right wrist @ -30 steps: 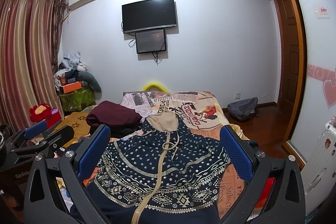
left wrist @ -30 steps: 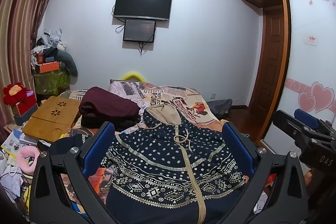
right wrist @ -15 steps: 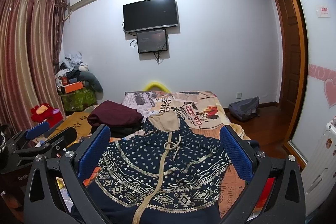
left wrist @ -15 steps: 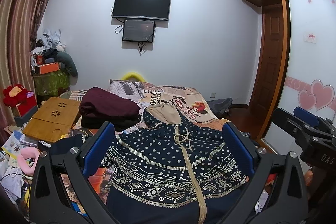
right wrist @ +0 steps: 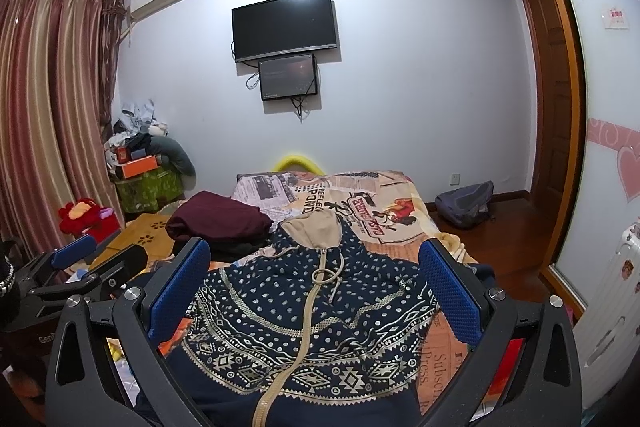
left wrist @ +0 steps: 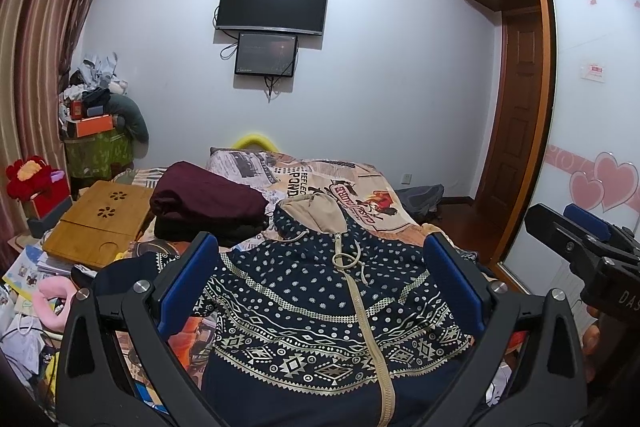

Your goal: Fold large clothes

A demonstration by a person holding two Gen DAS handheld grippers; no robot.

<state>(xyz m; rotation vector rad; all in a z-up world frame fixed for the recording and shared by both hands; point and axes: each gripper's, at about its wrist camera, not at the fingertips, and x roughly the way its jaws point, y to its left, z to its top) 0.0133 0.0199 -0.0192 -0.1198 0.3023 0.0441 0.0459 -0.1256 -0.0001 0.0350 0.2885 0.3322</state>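
Observation:
A navy zip hoodie (left wrist: 320, 303) with white dots, beige pattern bands and a beige hood lies spread face up on the bed, its hood pointing away from me. Both sleeves run out of sight behind the gripper frames. My left gripper (left wrist: 320, 275) hovers above its chest, open wide, blue pads empty. In the right wrist view the same hoodie (right wrist: 304, 311) fills the lower middle. Over it my right gripper (right wrist: 316, 279) hangs open with nothing held. Each gripper shows in the other's view: the right gripper (left wrist: 576, 239) at the right edge, the left gripper (right wrist: 84, 263) at the left edge.
A folded maroon garment (left wrist: 204, 199) sits on dark clothes at the bed's far left. The printed bedspread (left wrist: 352, 191) extends beyond the hood. A wooden lap tray (left wrist: 96, 223), papers and a pink object clutter the left. A grey backpack (right wrist: 464, 203) lies on the floor by the door.
Both views have shifted very slightly, while the hoodie lies as before. Both grippers remain open.

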